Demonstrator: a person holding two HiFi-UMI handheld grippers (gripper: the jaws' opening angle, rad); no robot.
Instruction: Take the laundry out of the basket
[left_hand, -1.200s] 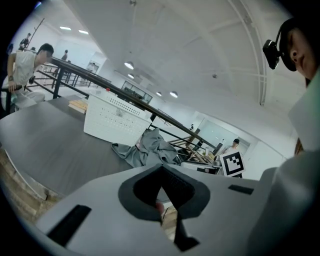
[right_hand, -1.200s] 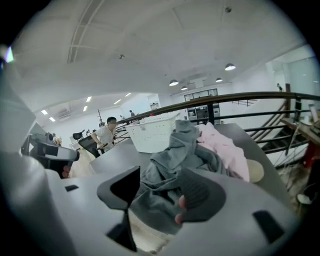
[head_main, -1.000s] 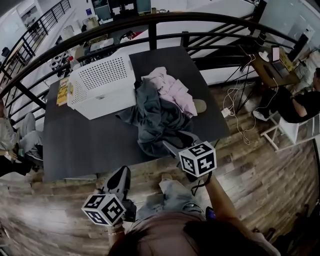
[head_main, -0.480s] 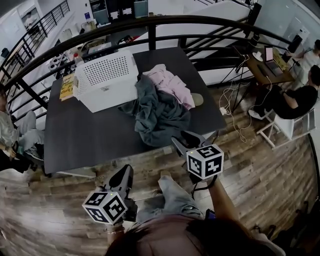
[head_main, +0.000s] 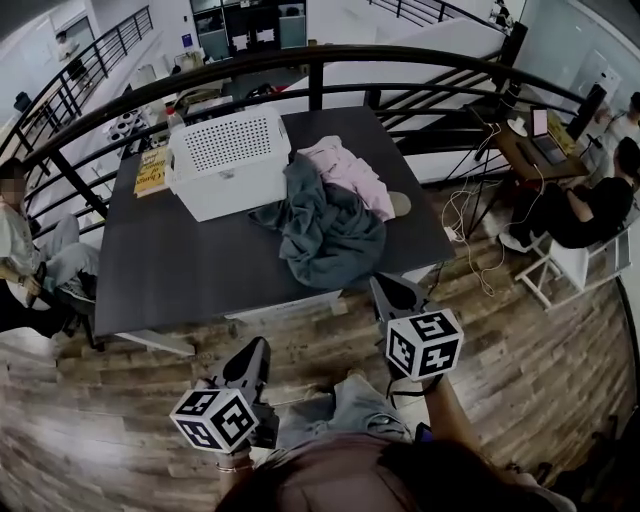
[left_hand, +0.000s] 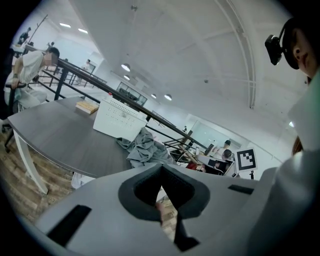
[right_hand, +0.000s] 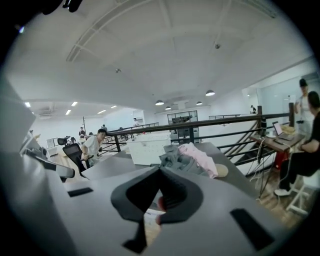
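The white perforated basket (head_main: 230, 160) lies on its side on the dark table (head_main: 170, 270). A grey garment (head_main: 325, 220) and a pink garment (head_main: 350, 175) are heaped on the tabletop beside the basket's mouth. Both grippers hang over the wooden floor, short of the table's near edge and apart from the laundry. My left gripper (head_main: 255, 350) is shut and holds nothing. The jaws of my right gripper (head_main: 385, 285) have just been closing and are shut with nothing between them. The right gripper view has the basket (right_hand: 147, 150) and the pink garment (right_hand: 200, 156) ahead of the right gripper (right_hand: 159, 170).
A yellow book (head_main: 152, 170) lies on the table left of the basket. A black railing (head_main: 320, 60) curves behind the table. A person (head_main: 20, 250) sits at the left. More people sit at a desk (head_main: 540, 140) on the right, with cables (head_main: 470, 220) on the floor.
Both grippers have drawn back from the table's near edge toward me. The right gripper, open near the grey garment's edge a second ago, has closed empty.
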